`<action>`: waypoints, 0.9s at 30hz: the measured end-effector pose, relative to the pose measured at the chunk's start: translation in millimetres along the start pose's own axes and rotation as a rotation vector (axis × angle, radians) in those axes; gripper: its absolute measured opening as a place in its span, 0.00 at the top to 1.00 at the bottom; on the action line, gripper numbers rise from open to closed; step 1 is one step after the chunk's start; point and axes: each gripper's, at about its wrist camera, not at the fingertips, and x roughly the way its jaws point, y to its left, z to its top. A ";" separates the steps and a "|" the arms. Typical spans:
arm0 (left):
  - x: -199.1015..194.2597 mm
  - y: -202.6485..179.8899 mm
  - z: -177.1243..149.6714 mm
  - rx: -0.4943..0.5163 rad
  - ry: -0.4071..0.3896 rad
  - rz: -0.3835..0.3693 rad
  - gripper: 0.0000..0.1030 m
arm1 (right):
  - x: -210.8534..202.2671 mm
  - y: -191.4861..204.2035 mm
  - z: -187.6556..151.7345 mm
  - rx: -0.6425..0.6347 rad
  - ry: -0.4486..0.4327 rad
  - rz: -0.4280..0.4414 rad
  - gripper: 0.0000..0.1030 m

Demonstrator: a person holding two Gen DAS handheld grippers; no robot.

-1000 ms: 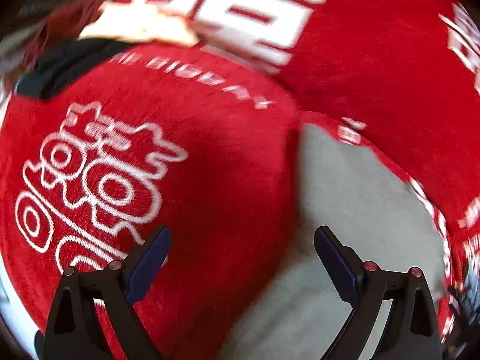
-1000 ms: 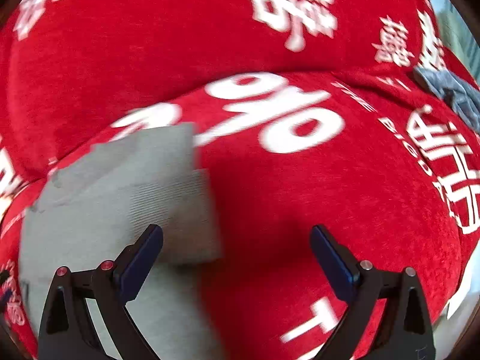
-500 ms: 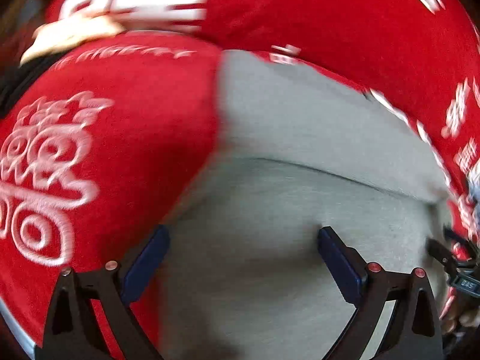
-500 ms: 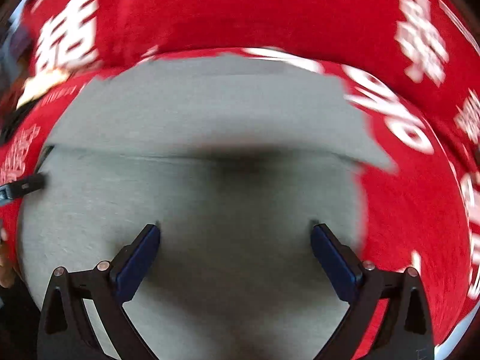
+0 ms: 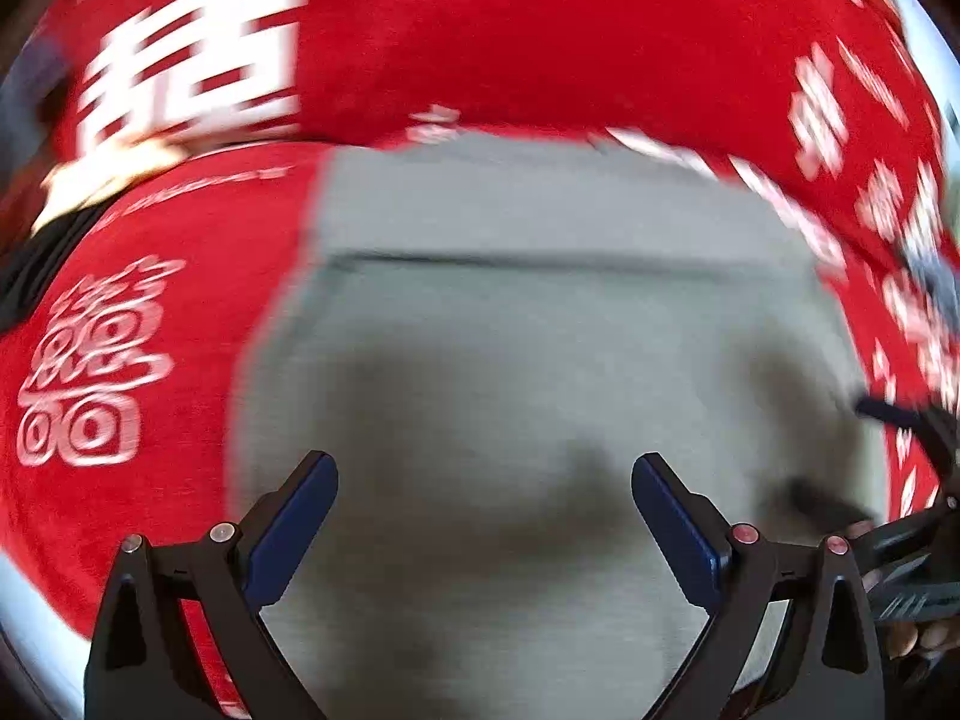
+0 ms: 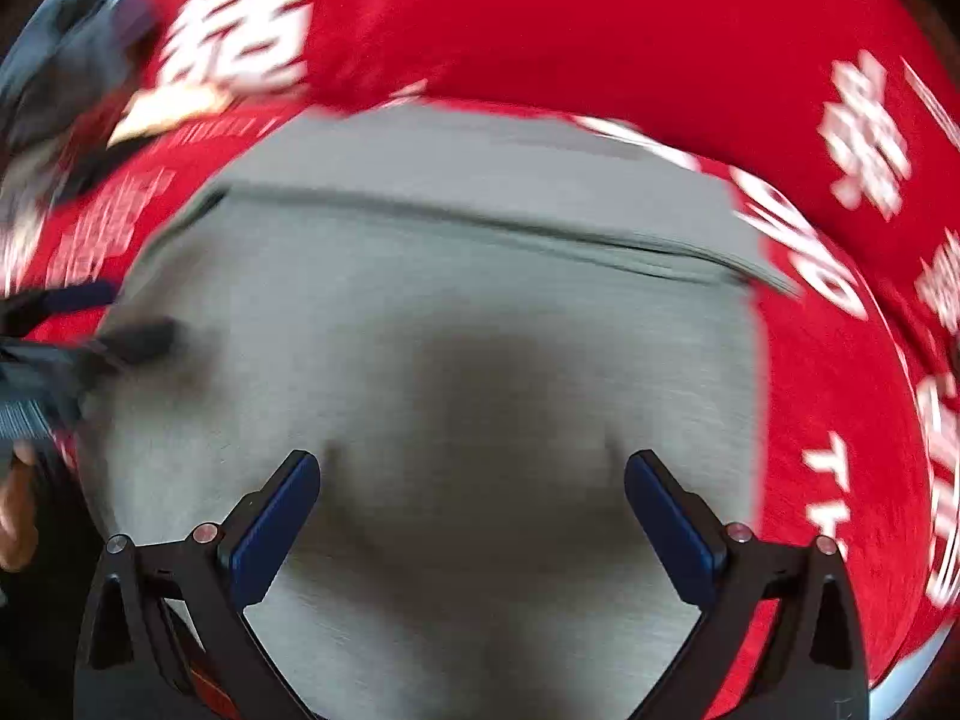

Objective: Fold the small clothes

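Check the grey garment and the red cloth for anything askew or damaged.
Nothing stands out. The grey knit garment lies flat on the red printed cloth, one straight seam or fold line crossing its far part; blur hides finer detail.

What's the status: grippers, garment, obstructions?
Left gripper and right gripper open, empty, side by side over flat grey knit garment on red printed cloth. Nothing on the garment.

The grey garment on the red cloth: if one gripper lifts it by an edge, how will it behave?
The grey garment lies flat with a soft fold line, so it will probably droop, not stay stiff. It looks thin, so likely light. The fuzzy red cloth may grip it, so pushing could wrinkle it.
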 end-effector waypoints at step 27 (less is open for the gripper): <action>10.5 -52.6 -76.3 0.155 0.084 0.049 0.00 | -18.6 78.3 -93.8 -0.477 -0.016 -0.121 0.01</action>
